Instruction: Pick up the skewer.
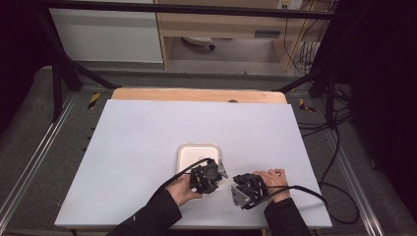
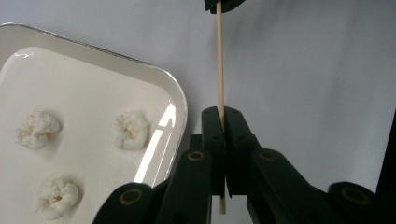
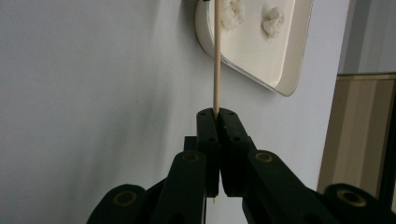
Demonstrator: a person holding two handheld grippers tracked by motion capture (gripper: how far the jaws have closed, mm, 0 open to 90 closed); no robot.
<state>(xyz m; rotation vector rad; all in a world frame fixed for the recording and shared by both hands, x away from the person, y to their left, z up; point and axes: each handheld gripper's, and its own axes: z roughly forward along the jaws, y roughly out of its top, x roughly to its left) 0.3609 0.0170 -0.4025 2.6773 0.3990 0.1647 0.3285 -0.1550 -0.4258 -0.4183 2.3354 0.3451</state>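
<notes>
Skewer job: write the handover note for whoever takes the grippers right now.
Left gripper: shut on the wooden skewer, just beside the tray.
Right gripper: shut on the same skewer's other end.
The skewer spans between both grippers, above the white table.
Tray holds three white puffy pieces; none is on the skewer.
Done: skewer picked up. Probably left: threading the pieces.

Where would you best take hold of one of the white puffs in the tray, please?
Grip a puff across its round middle, coming straight down from above. It lies loose on the floor of the shallow tray, apart from the other two, and the raised rim blocks a side approach. It looks soft, so close gently.
</notes>
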